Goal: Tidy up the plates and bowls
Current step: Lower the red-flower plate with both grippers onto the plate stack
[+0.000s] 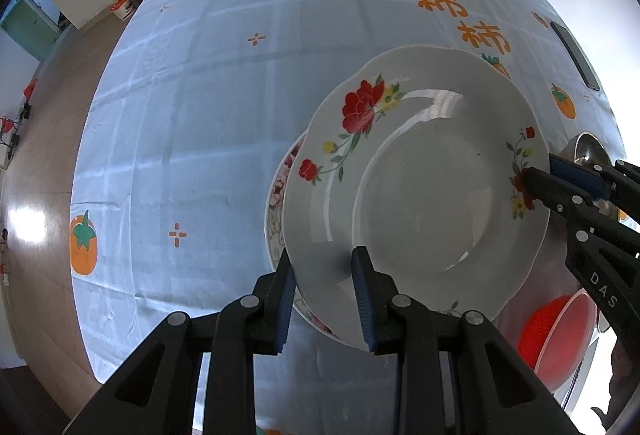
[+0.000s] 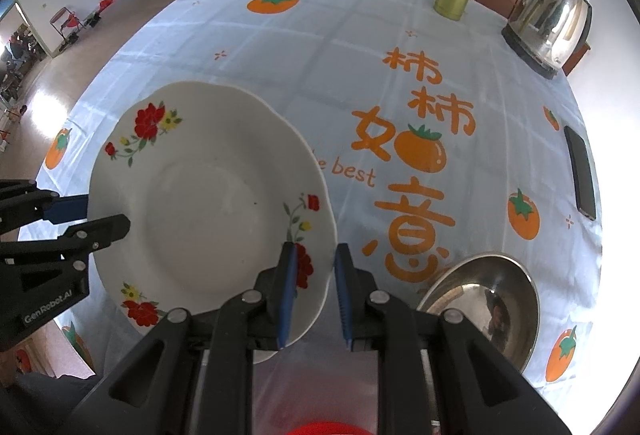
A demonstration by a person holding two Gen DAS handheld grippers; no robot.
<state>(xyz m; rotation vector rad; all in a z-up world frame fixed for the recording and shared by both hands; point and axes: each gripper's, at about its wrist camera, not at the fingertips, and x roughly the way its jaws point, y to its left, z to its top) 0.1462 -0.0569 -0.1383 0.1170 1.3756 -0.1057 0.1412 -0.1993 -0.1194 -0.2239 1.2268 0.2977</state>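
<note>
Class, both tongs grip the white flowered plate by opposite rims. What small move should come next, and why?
Probably lower it straight down. The left tongs and right tongs hold the white flowered plate tilted above a pink-patterned plate lying on the tablecloth, nearly centred over it, so setting it down would stack them.

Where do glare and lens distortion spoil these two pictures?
Left wrist view: bright streaks glare on the white flowered plate, a white hotspot lies on the floor, and the tablecloth bulges into a dome. Right wrist view: the right edge is washed out white, and the steel bowl mirrors its surroundings.
</note>
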